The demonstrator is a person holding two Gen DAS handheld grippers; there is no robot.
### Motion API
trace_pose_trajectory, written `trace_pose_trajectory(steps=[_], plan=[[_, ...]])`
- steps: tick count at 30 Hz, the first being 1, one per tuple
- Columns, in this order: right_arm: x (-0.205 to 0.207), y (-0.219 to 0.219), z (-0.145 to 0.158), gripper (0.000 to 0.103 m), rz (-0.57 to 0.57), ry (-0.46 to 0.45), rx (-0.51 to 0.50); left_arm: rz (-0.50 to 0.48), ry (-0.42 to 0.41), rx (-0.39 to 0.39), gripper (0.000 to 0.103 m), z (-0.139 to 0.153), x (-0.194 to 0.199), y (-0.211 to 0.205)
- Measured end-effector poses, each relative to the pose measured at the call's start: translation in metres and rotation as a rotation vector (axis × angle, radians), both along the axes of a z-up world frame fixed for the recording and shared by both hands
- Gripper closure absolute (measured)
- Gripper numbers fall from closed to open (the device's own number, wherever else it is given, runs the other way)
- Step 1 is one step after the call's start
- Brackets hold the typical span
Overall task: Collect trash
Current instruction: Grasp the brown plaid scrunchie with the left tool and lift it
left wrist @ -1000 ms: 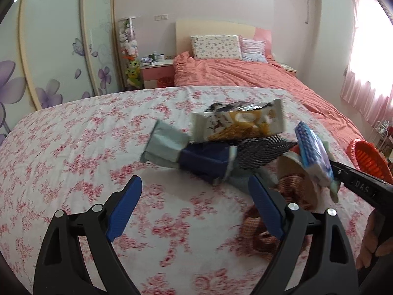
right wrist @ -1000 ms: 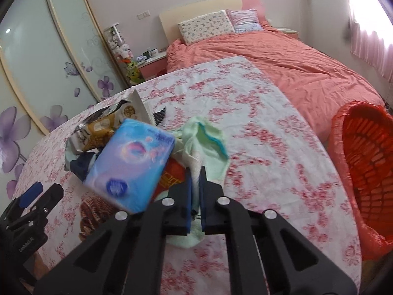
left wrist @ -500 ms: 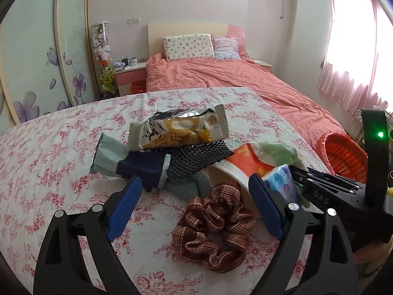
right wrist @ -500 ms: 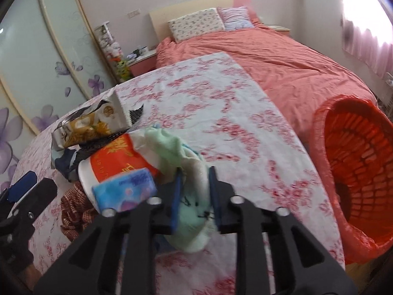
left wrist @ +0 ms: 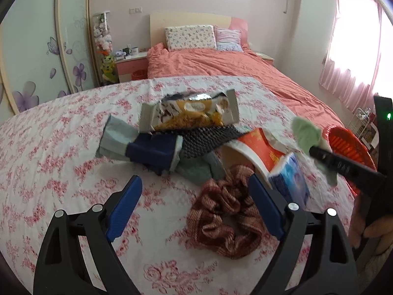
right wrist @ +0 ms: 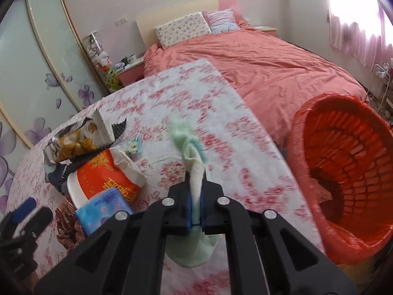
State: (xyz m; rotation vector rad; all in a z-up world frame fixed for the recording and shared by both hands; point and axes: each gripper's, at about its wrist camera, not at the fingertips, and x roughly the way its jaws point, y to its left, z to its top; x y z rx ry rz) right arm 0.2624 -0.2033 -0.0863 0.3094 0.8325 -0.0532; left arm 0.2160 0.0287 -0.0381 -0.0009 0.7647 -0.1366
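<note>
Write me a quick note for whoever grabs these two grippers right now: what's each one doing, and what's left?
Right gripper: shut on the green cloth, lifted off the table.
Left gripper: open, holding nothing, above the hair scrunchie.
Red basket: at the table's right; nothing clearly visible inside.
On the table: snack wrapper, red paper cup, blue tissue pack, dark clothes.
Left: drop the cloth in, then clear the trash.

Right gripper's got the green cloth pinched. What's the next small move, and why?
Probably swing the right gripper to its right, over the red basket, before opening. It is shut on the green cloth, which hangs above the floral table, and the basket's open mouth sits just beyond the table's edge.
</note>
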Motion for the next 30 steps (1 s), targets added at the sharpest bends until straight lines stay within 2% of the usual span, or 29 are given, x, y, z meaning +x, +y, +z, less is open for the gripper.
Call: trace_pose_trajectory(steps=[10, 15, 19, 21, 23, 26, 30], plan=[[-0.017, 0.0, 0.004, 0.097, 0.013, -0.003, -0.015, -0.057, 0.076, 0.002, 0.015, -0.02, -0.009, -0.019], [-0.021, 0.001, 0.001, 0.097, 0.014, 0.009, -0.01, -0.058, 0.101, 0.04, 0.017, -0.032, -0.008, -0.029], [-0.023, 0.003, 0.0, 0.097, 0.02, 0.011, -0.01, -0.037, 0.143, 0.01, 0.027, -0.041, -0.002, -0.026], [-0.025, 0.004, 0.0, 0.097, 0.022, 0.011, -0.01, -0.037, 0.136, 0.007, 0.035, -0.039, -0.001, -0.025], [-0.026, 0.004, 0.001, 0.097, 0.023, 0.01, -0.008, -0.043, 0.136, -0.007, 0.048, -0.037, -0.001, -0.023], [-0.028, 0.005, 0.004, 0.097, 0.023, 0.006, -0.003, -0.043, 0.136, -0.032, 0.06, -0.034, -0.001, -0.02], [-0.033, 0.007, 0.012, 0.097, 0.026, -0.011, -0.002, -0.037, 0.114, -0.041, 0.068, -0.027, -0.005, -0.011]])
